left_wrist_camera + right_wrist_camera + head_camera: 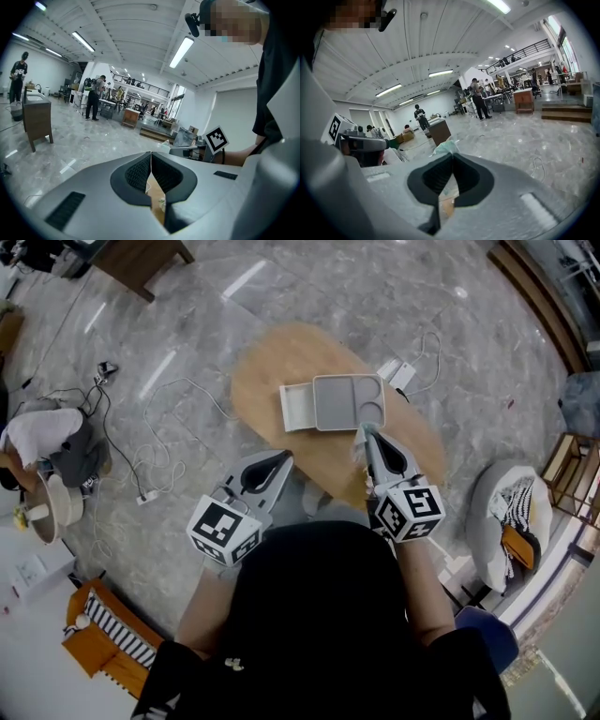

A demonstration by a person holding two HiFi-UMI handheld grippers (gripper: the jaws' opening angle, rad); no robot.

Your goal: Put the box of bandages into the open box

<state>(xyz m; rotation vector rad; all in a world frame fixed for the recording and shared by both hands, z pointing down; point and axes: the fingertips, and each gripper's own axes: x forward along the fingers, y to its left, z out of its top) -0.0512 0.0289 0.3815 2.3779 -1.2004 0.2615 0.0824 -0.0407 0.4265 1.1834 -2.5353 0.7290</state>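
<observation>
Overhead, in the head view, the box of bandages (pixel 358 448), pale green, is seen pinched in the closed jaws of the right gripper (pixel 367 432). Its long axis seemingly lies along the gripper and points at the open box (pixel 347 395) just ahead on the oval wooden table (pixel 272 362), which is ringed by grey marble floor (pixel 375 296) strewn with cables (pixel 178 390). Next, in the left gripper view, the left gripper (pixel 151 154) is shown with jaws pressed together on nothing, a white-ceilinged hall beyond; lastly, in the right gripper view, the crumpled green pack is seen jutting forward past the clamped tips, with marble floor and standing people (pixel 479 98) behind.
</observation>
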